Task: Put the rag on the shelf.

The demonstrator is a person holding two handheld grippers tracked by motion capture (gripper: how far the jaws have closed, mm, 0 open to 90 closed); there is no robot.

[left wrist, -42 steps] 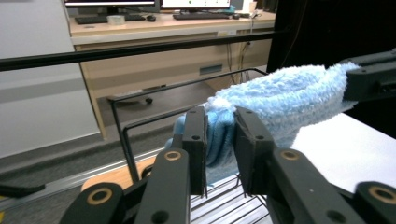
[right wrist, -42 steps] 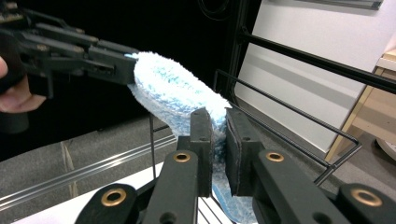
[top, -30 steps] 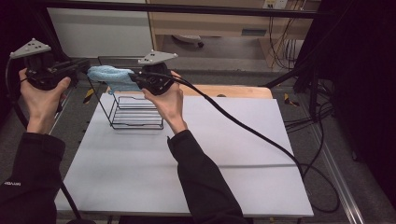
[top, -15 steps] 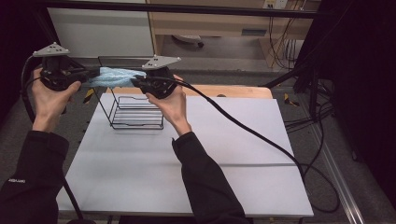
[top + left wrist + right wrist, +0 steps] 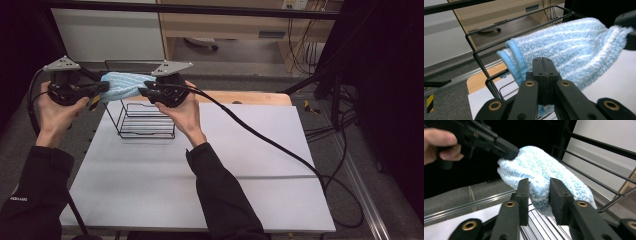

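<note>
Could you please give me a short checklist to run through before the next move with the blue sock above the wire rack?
1. Left gripper shut on the fluffy blue sock, near its cuff: ok.
2. Right gripper has just been opening, with the sock between its jaws; whether the pads press on it: cannot tell.
3. Sock held above the black wire rack, not snagged on its wires: ok.
4. Rack upright on the white table sheet: ok.
5. Right gripper's cable lies away from the rack: ok.
</note>
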